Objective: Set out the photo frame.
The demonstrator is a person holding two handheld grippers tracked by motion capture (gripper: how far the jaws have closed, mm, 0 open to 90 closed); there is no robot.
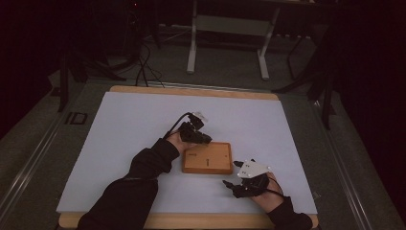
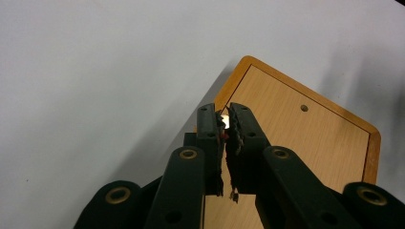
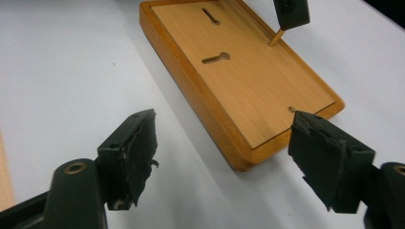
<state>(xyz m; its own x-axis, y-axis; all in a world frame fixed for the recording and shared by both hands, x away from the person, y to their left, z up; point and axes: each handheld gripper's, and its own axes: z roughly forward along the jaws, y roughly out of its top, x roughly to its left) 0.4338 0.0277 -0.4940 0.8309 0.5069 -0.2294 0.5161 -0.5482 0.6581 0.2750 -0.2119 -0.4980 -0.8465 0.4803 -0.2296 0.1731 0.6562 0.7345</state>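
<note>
Over the board's far-left corner, left gripper pinches a small peg upright, tip touching wooden board
Right gripper spread wide, empty (just beside board's near-right corner); left clearly nearer the hole

High view overhead, far; gripper views close, low; all share wooden board.

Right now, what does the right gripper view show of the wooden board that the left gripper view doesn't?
Right gripper view: two keyhole slots in the wooden board, a thin peg held by the left gripper at the board, and the right gripper with its jaws wide apart. Left gripper view: the left gripper nearly shut over the board's corner, something small and bright between its jaws. Both: the board's raised rim, a small round hole and the white table surface.
</note>
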